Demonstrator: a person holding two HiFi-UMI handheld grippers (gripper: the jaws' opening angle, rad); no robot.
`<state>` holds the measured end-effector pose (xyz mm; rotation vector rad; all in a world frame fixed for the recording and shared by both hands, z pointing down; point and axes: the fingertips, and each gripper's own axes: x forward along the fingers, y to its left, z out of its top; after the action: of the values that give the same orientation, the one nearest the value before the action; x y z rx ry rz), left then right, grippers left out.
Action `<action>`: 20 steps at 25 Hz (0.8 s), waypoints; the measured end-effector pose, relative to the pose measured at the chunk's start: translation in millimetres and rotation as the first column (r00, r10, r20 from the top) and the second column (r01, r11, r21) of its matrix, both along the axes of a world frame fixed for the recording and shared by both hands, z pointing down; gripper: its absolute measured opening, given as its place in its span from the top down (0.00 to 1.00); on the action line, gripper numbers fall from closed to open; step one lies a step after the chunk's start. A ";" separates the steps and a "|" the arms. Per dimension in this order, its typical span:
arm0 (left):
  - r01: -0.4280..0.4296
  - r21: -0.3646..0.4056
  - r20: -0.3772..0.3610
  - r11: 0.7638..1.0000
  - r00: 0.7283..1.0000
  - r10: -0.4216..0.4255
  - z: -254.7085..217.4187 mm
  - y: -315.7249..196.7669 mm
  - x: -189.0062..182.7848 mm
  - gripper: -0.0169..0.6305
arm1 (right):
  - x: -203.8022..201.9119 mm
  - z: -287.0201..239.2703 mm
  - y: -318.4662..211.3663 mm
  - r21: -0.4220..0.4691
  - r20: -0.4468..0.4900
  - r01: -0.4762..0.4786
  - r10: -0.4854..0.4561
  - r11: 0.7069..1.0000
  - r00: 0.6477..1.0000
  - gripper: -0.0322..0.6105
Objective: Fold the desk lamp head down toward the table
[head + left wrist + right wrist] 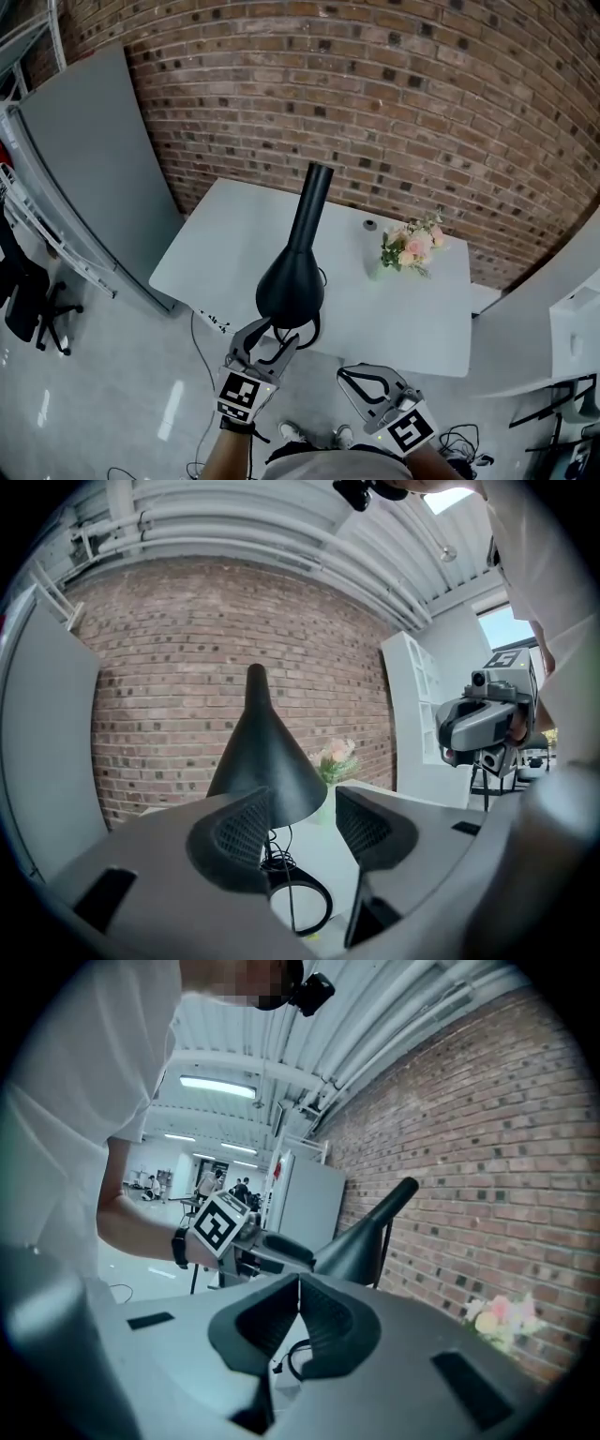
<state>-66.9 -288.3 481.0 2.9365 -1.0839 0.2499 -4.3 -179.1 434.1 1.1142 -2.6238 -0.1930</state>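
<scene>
A black desk lamp stands on the white table [412,309], its cone head [291,281] at the near edge and its neck [311,202] slanting up and away. My left gripper [267,342] is open just below the head's rim. In the left gripper view the cone [267,752] fills the space beyond the open left gripper [302,822], its rim level with the pads [246,829]; I cannot tell whether they touch. The lamp's ring base [302,904] and cord lie below. My right gripper [356,380] hangs shut and empty to the right, off the lamp [375,1227], its tips [298,1283] pressed together.
A small bunch of pink flowers [412,246] and a little grey object [369,225] stand on the table's far right. A brick wall [403,103] rises behind it. A tall grey panel [103,169] leans at the left, with an office chair [28,300] beyond it.
</scene>
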 end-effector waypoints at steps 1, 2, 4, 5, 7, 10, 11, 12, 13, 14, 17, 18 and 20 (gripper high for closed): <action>-0.003 -0.002 0.000 1.000 1.000 0.003 2.1 -1.1 1.4 0.63 | 1.2 1.1 1.0 -0.002 -0.006 -0.006 0.006 1.000 1.000 0.92; -0.006 -0.003 0.001 1.000 1.000 0.006 4.3 -2.2 2.7 0.63 | 2.0 1.8 1.9 -0.003 -0.010 -0.011 0.011 1.000 1.000 0.92; -0.011 -0.008 0.002 1.000 1.000 0.011 8.7 -4.6 4.7 0.63 | 3.4 3.9 4.1 -0.007 -0.026 -0.016 0.016 1.000 1.000 0.92; -0.013 -0.013 0.003 1.000 1.000 0.013 11.0 -5.6 5.1 0.63 | 4.3 5.9 5.8 -0.013 -0.044 -0.017 0.016 1.000 0.999 0.92; -0.017 -0.016 0.001 1.000 1.000 0.017 13.0 -7.7 5.8 0.64 | 6.1 9.5 9.5 -0.026 -0.074 -0.022 0.020 0.999 0.997 0.92; -0.020 -0.013 -0.004 1.000 1.000 0.020 13.5 -11.7 7.4 0.64 | 8.7 9.9 12.7 -0.030 -0.067 -0.043 0.041 0.999 0.997 0.92; -0.020 -0.012 -0.005 1.000 1.000 0.020 13.9 -12.8 7.6 0.64 | 9.7 8.8 13.3 -0.031 -0.052 -0.053 0.051 0.998 0.997 0.92; -0.018 -0.011 -0.005 1.000 1.000 0.018 14.1 -13.6 7.3 0.64 | 10.5 7.6 13.9 -0.031 -0.037 -0.061 0.060 0.998 0.998 0.92; -0.017 -0.010 -0.005 1.000 1.000 0.017 14.0 -14.2 6.7 0.65 | 11.5 6.8 14.8 -0.032 -0.031 -0.067 0.066 0.997 0.997 0.92; -0.016 -0.010 -0.004 1.000 1.000 0.016 13.7 -14.8 6.2 0.66 | 12.7 6.6 15.9 -0.034 -0.033 -0.069 0.068 0.997 0.997 0.92; -0.015 -0.020 -0.007 1.000 1.000 0.015 12.2 -14.6 7.7 0.67 | 17.2 7.1 19.7 -0.036 -0.052 -0.067 0.065 0.997 0.997 0.92; -0.015 -0.021 -0.012 1.000 1.000 0.015 10.8 -13.3 8.7 0.66 | 18.4 6.5 20.6 -0.035 -0.044 -0.067 0.066 0.997 0.997 0.92; -0.013 -0.015 -0.025 1.000 1.000 0.012 5.7 -9.2 10.5 0.66 | 19.2 5.2 21.7 -0.034 -0.016 -0.069 0.068 0.997 0.998 0.92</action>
<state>-56.4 -297.5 486.7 2.9258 -1.0563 0.2198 14.9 -157.4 439.3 1.1844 -2.5617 -0.1410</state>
